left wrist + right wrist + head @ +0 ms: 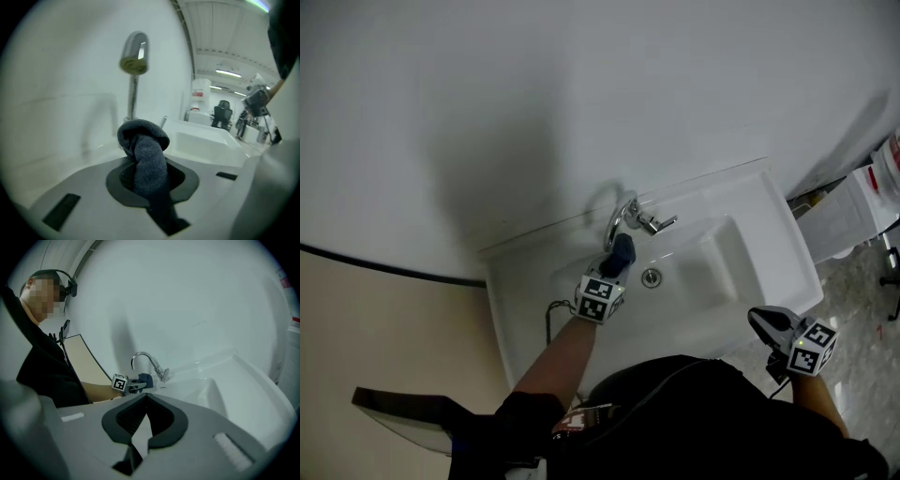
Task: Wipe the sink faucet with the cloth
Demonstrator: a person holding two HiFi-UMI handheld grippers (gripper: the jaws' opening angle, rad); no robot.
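The dark blue-grey bunched cloth [147, 159] sits pinched between the jaws of the left gripper [150, 177], its rounded top sticking out past the tips. It is just below the downturned spout of the curved chrome gooseneck faucet [135, 56], though no view shows whether cloth and metal touch. From the head view this pair is above the back of the white rectangular ceramic sink [769, 220], near the drain, while the right gripper [766, 323], jaws pressed together on nothing, is well apart at the sink's front right corner, pointing towards the faucet.
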